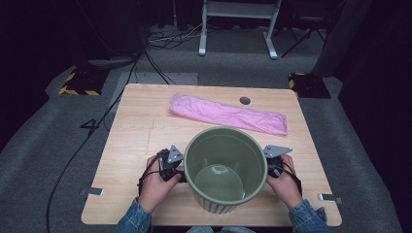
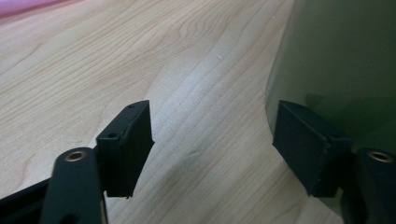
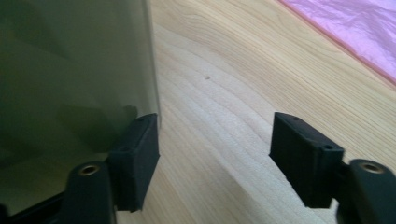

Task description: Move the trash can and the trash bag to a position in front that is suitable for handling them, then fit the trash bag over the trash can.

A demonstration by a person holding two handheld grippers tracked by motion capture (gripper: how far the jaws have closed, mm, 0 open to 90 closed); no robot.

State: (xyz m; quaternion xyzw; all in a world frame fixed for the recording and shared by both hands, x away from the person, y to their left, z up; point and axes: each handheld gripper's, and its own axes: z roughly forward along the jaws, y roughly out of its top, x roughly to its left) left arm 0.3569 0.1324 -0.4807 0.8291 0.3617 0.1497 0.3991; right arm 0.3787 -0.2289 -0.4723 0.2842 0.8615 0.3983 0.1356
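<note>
Bin [image 1: 225, 167], green and empty, is stood upright near the front edge of the table [image 1: 141, 126], between the two hands, and it is the largest thing on the wood. Behind it, well apart and toward the far edge, a pink bag [image 1: 227, 115] is laid flat and folded lengthwise; beyond the bag a small round hole [image 1: 245, 100] is seen in the tabletop. The left gripper [image 1: 180, 174] is held just beside the bin's left wall and the right gripper [image 1: 268, 170] just beside its right wall. In the left gripper view the jaws are parted with only bare wood between them, and the green wall is seen at the outer side of one jaw; whether it is touched cannot be told. The same is shown in the right gripper view, mirrored: the jaws stand apart, nothing is clamped, and the wall lies against or just beside the outer face of one jaw. The step in hand is judged to be the placing or steadying of the bin before the bag is fetched. It would be done well if the bin were pressed evenly from both sides and kept upright, and if it were left short of the table's front edge, so that it cannot be tipped when the bag is later drawn over its rim.
</note>
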